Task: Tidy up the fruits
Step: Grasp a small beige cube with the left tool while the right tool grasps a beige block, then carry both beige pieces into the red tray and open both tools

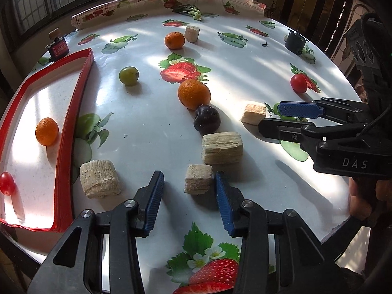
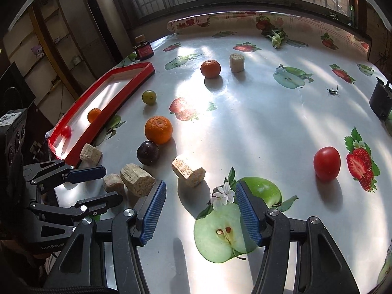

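Right, my left hand-held gripper (image 1: 188,191) hangs low over the table (image 1: 257,56), jaws parted and gripping nothing; a small beige block (image 1: 198,181) sits just ahead of them, close against the right pad, though I cannot tell whether it touches. My right hand-held gripper (image 2: 199,210) is also released, jaws apart over the printed apple half on the cloth, nothing between them.

On my left lies the red-rimmed tray (image 1: 83,103). Inside it rest a small orange (image 1: 46,131) and a red cherry tomato (image 1: 6,183), well apart from each other.

Out on the table, the fruit is scattered. A large orange (image 1: 193,94) sits near the middle, with a dark plum (image 1: 207,122) touching it on the near side. A green grape-like fruit (image 1: 128,75) lies between that pair and the tray. Farther back there is another orange (image 1: 174,40), with a beige block (image 1: 191,33) just beside it. Off to my right sits a red tomato (image 2: 327,163), next to a printed strawberry and well apart from everything else.

More beige blocks crowd the near side: a big one (image 1: 222,148) just in front of the plum, another (image 1: 99,179) near the tray's corner, and one (image 1: 253,112) close to my right gripper's tips.
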A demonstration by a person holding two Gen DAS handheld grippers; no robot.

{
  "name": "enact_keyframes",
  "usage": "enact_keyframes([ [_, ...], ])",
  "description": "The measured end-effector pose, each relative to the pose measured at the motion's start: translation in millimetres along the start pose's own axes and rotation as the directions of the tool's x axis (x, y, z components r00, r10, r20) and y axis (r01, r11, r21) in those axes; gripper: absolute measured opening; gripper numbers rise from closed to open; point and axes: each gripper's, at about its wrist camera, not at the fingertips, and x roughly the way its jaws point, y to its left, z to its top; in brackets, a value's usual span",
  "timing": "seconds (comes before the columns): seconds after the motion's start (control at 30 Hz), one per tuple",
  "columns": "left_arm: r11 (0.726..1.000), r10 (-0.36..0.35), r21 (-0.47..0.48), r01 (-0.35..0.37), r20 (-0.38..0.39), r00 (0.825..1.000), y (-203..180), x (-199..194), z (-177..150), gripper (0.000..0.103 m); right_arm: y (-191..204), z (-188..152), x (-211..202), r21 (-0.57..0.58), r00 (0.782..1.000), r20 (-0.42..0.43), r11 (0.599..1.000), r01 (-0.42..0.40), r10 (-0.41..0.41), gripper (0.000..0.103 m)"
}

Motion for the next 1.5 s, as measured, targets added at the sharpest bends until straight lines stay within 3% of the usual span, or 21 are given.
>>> enact_keyframes([
  [0.13,1.000,-0.016,-0.012,0.016,0.004,1.000,7,1,4,0.020,6,7,15,-0.036,0.999,-0.018,0.999,0.027,-0.028,0.050],
  [0.23,0.999,-0.026,-0.018,0.026,0.006,1.000,12,0,6,0.016,8,11,22,-0.049,1.000,-0.016,0.998,0.026,-0.027,0.043],
  [0.3,0.999,-0.027,-0.020,0.027,0.016,1.000,14,-3,6,0.016,9,13,23,-0.057,1.000,-0.017,0.998,0.025,-0.026,0.025],
  [0.73,0.998,0.018,-0.058,-0.013,0.090,0.996,38,-35,15,0.016,18,27,-8,-0.047,0.998,0.061,0.999,0.008,-0.005,0.025],
  [1.5,0.985,0.118,-0.141,-0.099,0.134,0.984,85,-62,9,0.016,66,54,-7,-0.121,0.994,0.087,0.991,-0.062,0.072,0.025],
])
